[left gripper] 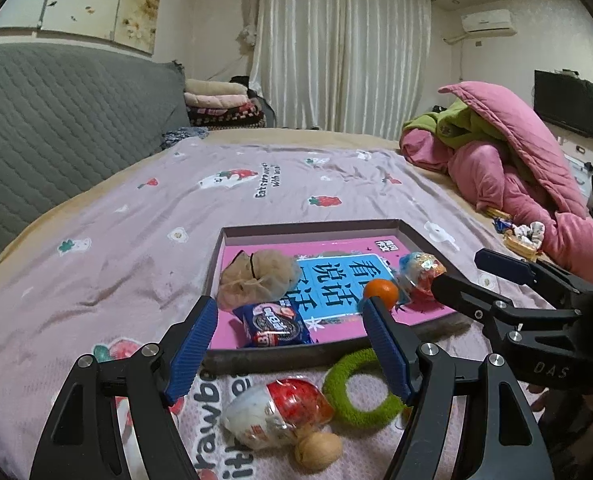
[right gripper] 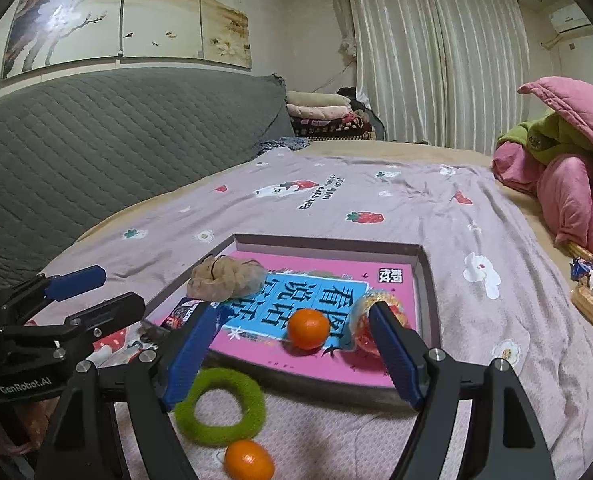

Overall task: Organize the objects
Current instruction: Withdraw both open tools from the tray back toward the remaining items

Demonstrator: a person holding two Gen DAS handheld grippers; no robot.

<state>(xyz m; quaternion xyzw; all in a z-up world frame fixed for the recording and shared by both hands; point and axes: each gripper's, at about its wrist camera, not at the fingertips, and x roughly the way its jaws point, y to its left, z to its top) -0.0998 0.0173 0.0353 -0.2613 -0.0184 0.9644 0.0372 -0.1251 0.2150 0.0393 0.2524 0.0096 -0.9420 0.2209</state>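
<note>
The near wall of the shallow box [left gripper: 280,358] blocks the bottom edge of the pink book [left gripper: 336,280] lying inside it, and the book's cover is half buried under what rests on it. A beige mesh puff [left gripper: 256,276] sits at the book's far left. In the left wrist view a blue biscuit packet [left gripper: 274,324] lies near the box's front wall, but from the right wrist camera only a sliver of it shows behind a blue finger. A small orange [right gripper: 308,328] rests on the book's blue panel, just beside a wrapped egg-shaped sweet [right gripper: 376,320] whose right side is covered by the other blue finger.

The left claw [left gripper: 292,344] hangs over the box's front edge with its fingers spread wide and nothing between them. The right claw [right gripper: 292,354] is likewise spread and empty, pointing at the orange.

On the strawberry-print blanket [left gripper: 136,240] in front of the box lie a green fuzzy ring [left gripper: 356,392], a red-and-white wrapped egg [left gripper: 276,412] and a walnut [left gripper: 318,450]; the egg and walnut appear only in the left view. A second orange [right gripper: 248,460] by the ring is clear in the right view and nearly hidden in the left. At the far right, some small wrapped snacks [left gripper: 520,236], hard to make out, lie against a heap of pink bedding [left gripper: 516,168].
</note>
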